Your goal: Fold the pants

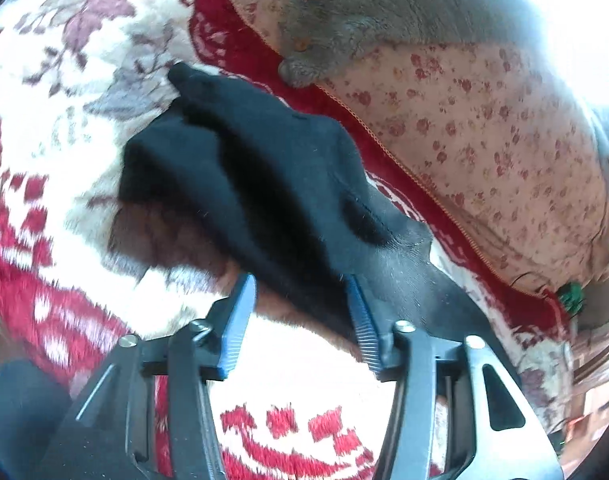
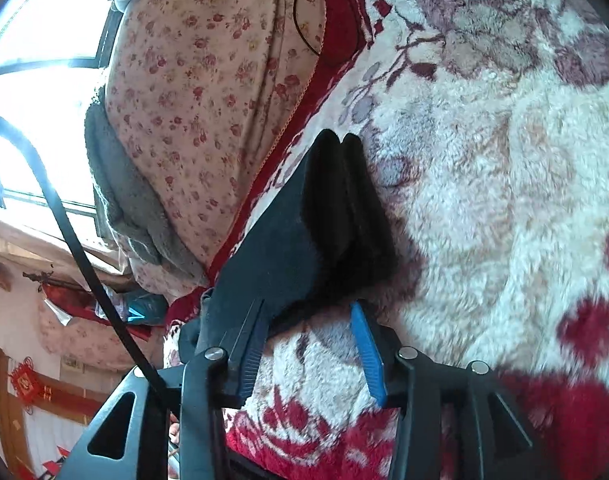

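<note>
A thick fleece blanket (image 1: pixel 84 52), cream with dark red patterns and mauve flowers, covers most of both views and carries everything else. Beside it lies a pale quilt (image 1: pixel 484 132) with small red flowers and an orange stitched edge; in the left wrist view this quilt is to the upper right, and in the right wrist view it is to the upper left. On the quilt rests a grey fuzzy garment (image 1: pixel 384 12) with orange buttons. The black pants (image 1: pixel 256 172) lie on the blanket in a loose, bunched heap with folds and one seam visible, and they reach from the middle of the blanket down to both tongs. In the right wrist view the pants (image 2: pixel 304 232) show two rounded folds side by side at the far end. A bright window (image 2: pixel 44 80) with dark bars is at the far left of that view, and a black strap (image 2: pixel 76 240) crosses in front of it. The left tongs (image 1: pixel 300 300) stand moderately wide, and the edge of the black cloth hangs between the two blue pads without being pressed by them. The right tongs (image 2: pixel 308 320) are also moderately wide; the near edge of the pants drapes over the left pad, and the pads do not squeeze it
</note>
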Demonstrator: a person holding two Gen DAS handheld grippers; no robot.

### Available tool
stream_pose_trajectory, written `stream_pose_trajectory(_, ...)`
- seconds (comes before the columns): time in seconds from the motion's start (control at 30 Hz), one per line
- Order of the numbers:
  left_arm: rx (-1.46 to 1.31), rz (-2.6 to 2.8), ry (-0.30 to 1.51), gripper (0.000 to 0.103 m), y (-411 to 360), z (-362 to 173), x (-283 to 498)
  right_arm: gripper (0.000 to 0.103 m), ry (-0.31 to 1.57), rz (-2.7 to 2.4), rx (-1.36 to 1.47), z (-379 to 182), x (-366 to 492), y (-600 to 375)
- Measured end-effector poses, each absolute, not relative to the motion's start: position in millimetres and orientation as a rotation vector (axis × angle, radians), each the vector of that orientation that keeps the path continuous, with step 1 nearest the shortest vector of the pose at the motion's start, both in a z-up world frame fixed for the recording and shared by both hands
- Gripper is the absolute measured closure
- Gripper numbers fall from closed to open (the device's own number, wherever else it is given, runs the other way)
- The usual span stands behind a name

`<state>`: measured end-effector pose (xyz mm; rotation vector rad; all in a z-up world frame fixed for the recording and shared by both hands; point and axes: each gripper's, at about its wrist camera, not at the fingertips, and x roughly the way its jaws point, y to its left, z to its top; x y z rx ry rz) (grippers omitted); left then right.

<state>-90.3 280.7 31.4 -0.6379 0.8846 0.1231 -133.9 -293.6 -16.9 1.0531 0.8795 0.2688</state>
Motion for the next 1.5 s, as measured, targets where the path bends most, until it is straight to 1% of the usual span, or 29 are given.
stream_pose_trajectory(0.1,-0.678,0.132,0.883,0.047,282.3,27.3,-103.0,0.059,0.883,0.257,1.044,-19.2,-134.6,-293.1)
stream_pose_trajectory(0.33,-0.782,0.139,0.864,0.047,276.3,14.1,-102.6,0.058,0.831,0.228,1.045,-19.8,-114.2,-284.2)
stream_pose_trajectory(0.43,-0.780,0.180,0.822,0.047,271.7,13.5,-96.5,0.058,0.814,0.223,1.044,-18.9,-106.2,-280.7)
stream_pose_trajectory(0.6,-0.794,0.234,0.823,0.047,268.3,3.1,-84.2,0.058,0.796,0.232,1.099,-21.7,-98.9,-284.6)
stream_pose_trajectory(0.73,-0.790,0.272,0.778,0.047,269.8,4.9,-79.7,0.058,0.795,0.241,1.094,-21.7,-91.4,-283.4)
stream_pose_trajectory(0.8,-0.797,0.284,0.771,0.042,271.3,3.8,-73.4,0.058,0.797,0.247,1.092,-23.4,-89.2,-283.7)
stream_pose_trajectory(1.07,-0.831,0.293,0.764,0.040,272.0,6.3,-47.1,0.058,0.808,0.271,1.086,-24.1,-84.6,-283.0)
stream_pose_trajectory(1.1,-0.840,0.288,0.762,0.040,272.0,6.0,-44.1,0.059,0.811,0.282,1.073,-23.1,-82.9,-282.1)
stream_pose_trajectory(1.13,-0.844,0.273,0.760,0.040,272.4,5.5,-40.6,0.066,0.809,0.293,1.058,-22.5,-81.3,-281.6)
stream_pose_trajectory(1.17,-0.837,0.263,0.764,0.057,271.8,6.0,-38.2,0.079,0.808,0.304,1.052,-23.9,-79.5,-282.0)
stream_pose_trajectory(1.2,-0.810,0.254,0.789,0.076,269.9,6.2,-34.0,0.085,0.809,0.316,1.058,-27.3,-77.8,-283.4)
stream_pose_trajectory(1.23,-0.791,0.236,0.804,0.079,267.7,6.6,-32.0,0.093,0.806,0.326,1.082,-32.0,-76.9,-286.2)
stream_pose_trajectory(1.27,-0.779,0.226,0.804,0.085,265.4,8.3,-32.8,0.093,0.802,0.332,1.107,-35.5,-77.1,-289.1)
stream_pose_trajectory(1.33,-0.755,0.195,0.800,0.089,262.0,14.5,-38.5,0.093,0.776,0.369,1.149,-36.1,-77.9,-294.1)
stream_pose_trajectory(1.5,-0.759,0.097,0.808,0.089,251.2,28.5,-63.3,0.094,0.716,0.413,1.063,-3.2,-85.9,-301.1)
